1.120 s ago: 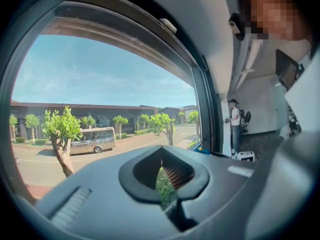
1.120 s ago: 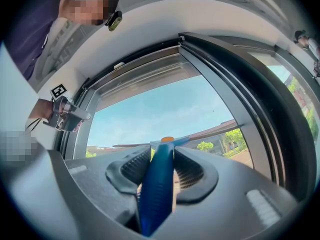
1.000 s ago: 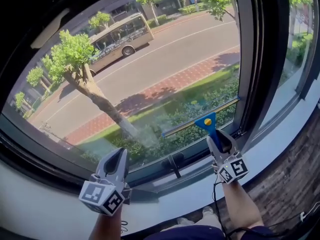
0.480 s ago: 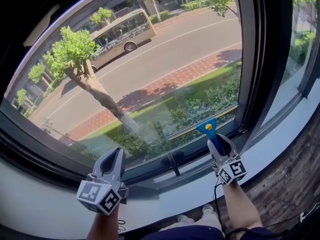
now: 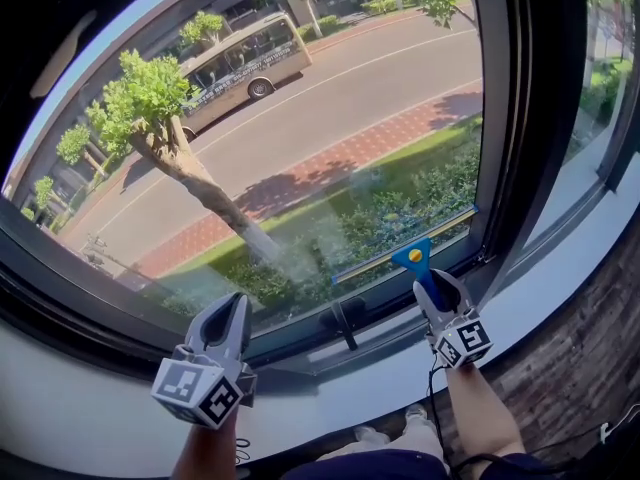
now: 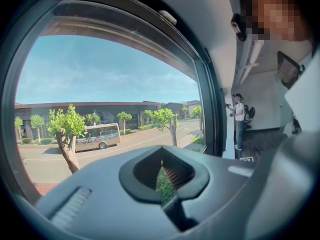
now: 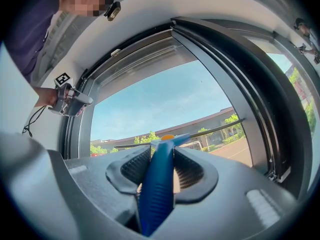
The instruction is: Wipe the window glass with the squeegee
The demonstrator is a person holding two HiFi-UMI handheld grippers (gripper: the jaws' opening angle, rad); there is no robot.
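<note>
While the left gripper (image 5: 229,320) hangs below the window glass (image 5: 320,118), jaws drawn together on nothing, the right gripper (image 5: 437,288) is clamped on the blue handle of the squeegee (image 5: 411,256). The blade lies just ahead of its jaws against the pane's lower edge.

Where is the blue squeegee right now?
In the head view, the squeegee is low on the right of the window glass, its blue handle held by the right gripper.
</note>
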